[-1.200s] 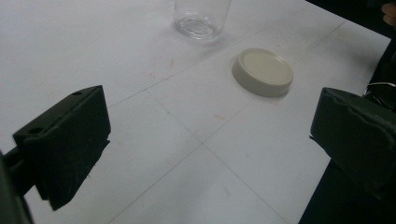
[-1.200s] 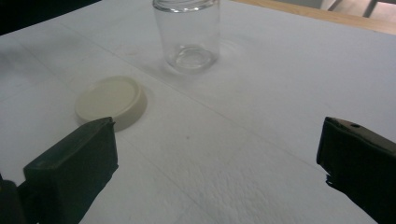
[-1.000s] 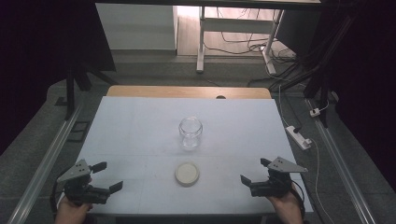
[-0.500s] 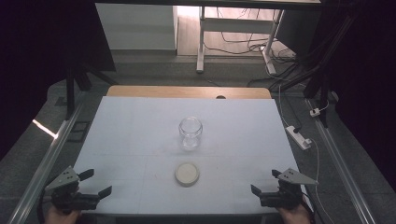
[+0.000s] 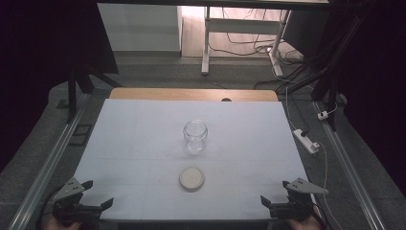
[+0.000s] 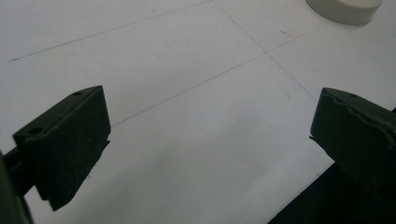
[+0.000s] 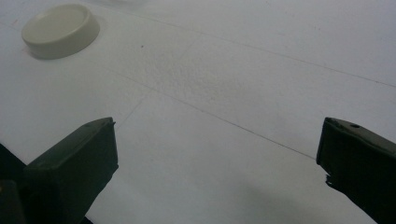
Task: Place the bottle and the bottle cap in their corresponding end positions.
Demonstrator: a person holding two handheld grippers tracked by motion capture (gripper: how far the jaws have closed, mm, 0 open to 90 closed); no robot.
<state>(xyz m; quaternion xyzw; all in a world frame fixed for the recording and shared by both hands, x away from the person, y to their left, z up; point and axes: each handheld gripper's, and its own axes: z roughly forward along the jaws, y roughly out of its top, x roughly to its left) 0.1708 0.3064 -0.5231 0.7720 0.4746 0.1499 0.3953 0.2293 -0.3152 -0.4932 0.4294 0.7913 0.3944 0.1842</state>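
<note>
A clear glass jar [image 5: 195, 135] stands upright, without a lid, in the middle of the white table [image 5: 134, 143]. Its cream round lid [image 5: 191, 178] lies flat just in front of it. My left gripper [image 5: 99, 192] hovers open at the near left corner, well left of the lid. My right gripper [image 5: 274, 191] is open at the near right corner. In the left gripper view the open gripper [image 6: 210, 126] holds nothing, and the lid [image 6: 343, 7] peeks in at the top right. In the right gripper view the gripper [image 7: 217, 140] is spread wide and the lid [image 7: 60, 30] lies at the top left.
A white power strip [image 5: 306, 140] with its cable lies on the floor right of the table. Metal rails [image 5: 52, 158] run along both sides. A wooden strip [image 5: 191, 94] edges the table's far side, with desk legs and cables beyond.
Both grippers have drawn back toward the near edge and outward to the corners. The jar and the lid have not moved.
</note>
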